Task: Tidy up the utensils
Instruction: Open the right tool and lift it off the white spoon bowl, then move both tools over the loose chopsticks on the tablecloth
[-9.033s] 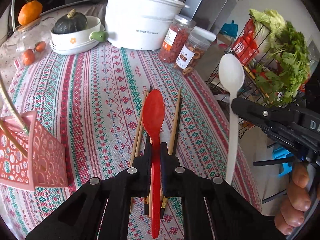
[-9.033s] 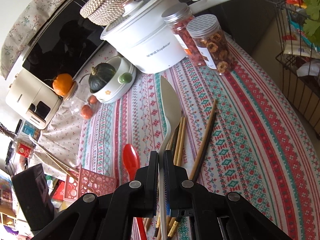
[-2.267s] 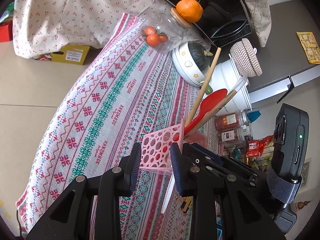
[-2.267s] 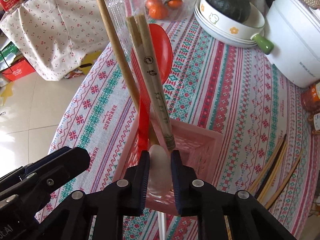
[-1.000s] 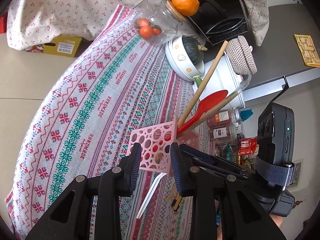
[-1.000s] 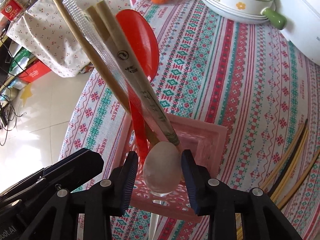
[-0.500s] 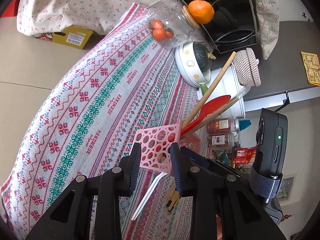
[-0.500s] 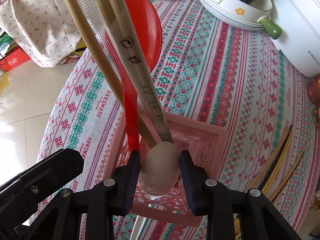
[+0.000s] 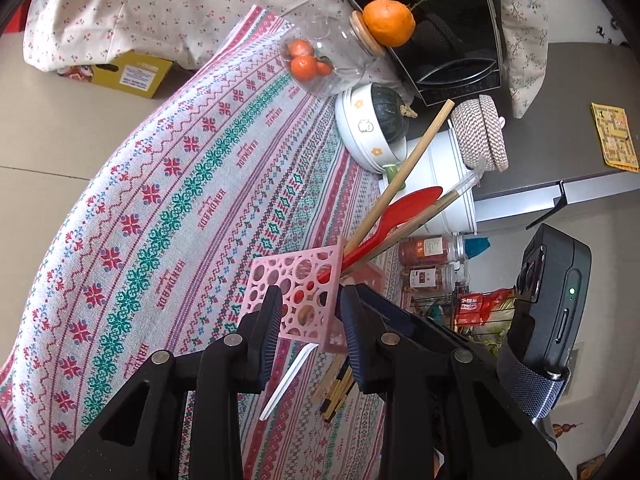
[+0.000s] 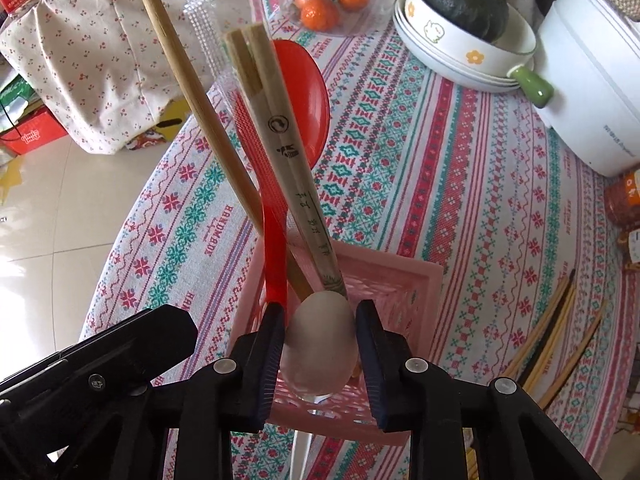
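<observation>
A pink perforated holder (image 9: 298,292) (image 10: 392,280) stands on the patterned tablecloth. It holds a red spoon (image 10: 300,108) (image 9: 404,212), a wooden stick (image 10: 192,92) and wrapped chopsticks (image 10: 288,168), all leaning. My left gripper (image 9: 308,336) is open, its jaws on either side of the holder's near corner. My right gripper (image 10: 320,344) is open just above the holder's rim. The bowl of the white spoon (image 10: 320,344) lies loose between its jaws, and its handle (image 9: 288,380) hangs down outside the holder.
Loose chopsticks (image 10: 556,328) (image 9: 336,392) lie on the cloth to the right of the holder. A bowl with a dark squash (image 10: 464,12), a white pot (image 10: 592,80), a glass jar of oranges (image 9: 320,60) and spice jars (image 9: 432,248) stand at the back.
My right gripper's jaws have opened off the white spoon's bowl over the last seconds. My left gripper has stayed open around the holder's corner, shifting only slightly.
</observation>
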Motion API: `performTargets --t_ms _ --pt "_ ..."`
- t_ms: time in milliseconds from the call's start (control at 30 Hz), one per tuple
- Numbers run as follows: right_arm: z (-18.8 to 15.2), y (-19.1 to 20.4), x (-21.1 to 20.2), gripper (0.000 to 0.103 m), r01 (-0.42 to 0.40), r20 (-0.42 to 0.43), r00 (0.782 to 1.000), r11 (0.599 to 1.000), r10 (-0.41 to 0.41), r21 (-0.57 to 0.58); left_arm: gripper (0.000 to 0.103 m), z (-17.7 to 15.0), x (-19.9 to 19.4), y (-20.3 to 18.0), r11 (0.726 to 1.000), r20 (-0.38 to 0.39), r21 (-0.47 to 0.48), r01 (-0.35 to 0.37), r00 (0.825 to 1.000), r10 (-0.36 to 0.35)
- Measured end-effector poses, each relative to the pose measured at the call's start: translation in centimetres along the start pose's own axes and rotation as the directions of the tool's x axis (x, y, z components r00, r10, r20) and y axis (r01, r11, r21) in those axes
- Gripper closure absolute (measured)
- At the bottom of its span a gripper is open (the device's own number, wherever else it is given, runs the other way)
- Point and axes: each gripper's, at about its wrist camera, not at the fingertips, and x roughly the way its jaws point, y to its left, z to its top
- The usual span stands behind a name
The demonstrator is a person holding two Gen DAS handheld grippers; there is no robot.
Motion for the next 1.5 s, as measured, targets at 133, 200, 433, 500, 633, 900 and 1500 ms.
performTargets --t_ms 133,200,433,500,633,900,1500 --pt "-0.4 -0.6 -1.2 0.071 -0.014 0.085 0.996 1.000 0.012 0.021 0.070 0.0 0.0 -0.2 1.000 0.003 -0.004 0.013 1.000 -0.013" --pt "-0.5 -1.1 -1.9 0.071 -0.029 0.135 0.991 0.998 0.022 0.048 0.070 0.1 0.0 0.1 1.000 -0.001 -0.021 0.017 1.000 -0.017" --pt "-0.5 -1.8 -4.3 0.071 -0.030 0.291 0.957 0.994 -0.002 0.105 0.070 -0.1 0.2 0.1 1.000 -0.008 -0.009 0.014 1.000 -0.014" --pt "-0.5 -2.1 -5.2 0.071 -0.040 0.331 0.944 0.992 -0.001 0.117 0.070 -0.3 0.3 -0.2 1.000 -0.011 0.006 0.014 1.000 -0.014" --pt "-0.3 -2.4 -6.1 0.071 -0.041 0.373 0.928 0.991 -0.009 0.128 0.070 -0.4 0.6 -0.4 1.000 -0.025 0.018 0.009 1.000 -0.008" --pt "0.1 -3.5 -8.2 0.071 -0.055 0.449 0.893 0.985 -0.025 0.164 0.070 -0.4 0.5 -0.4 1.000 -0.021 0.027 -0.003 1.000 0.004" --pt "-1.7 -5.8 -7.6 0.059 -0.166 0.538 0.842 0.969 0.042 0.184 0.070 -0.8 -0.6 -2.2 0.990 0.041 0.130 -0.061 0.998 0.057"
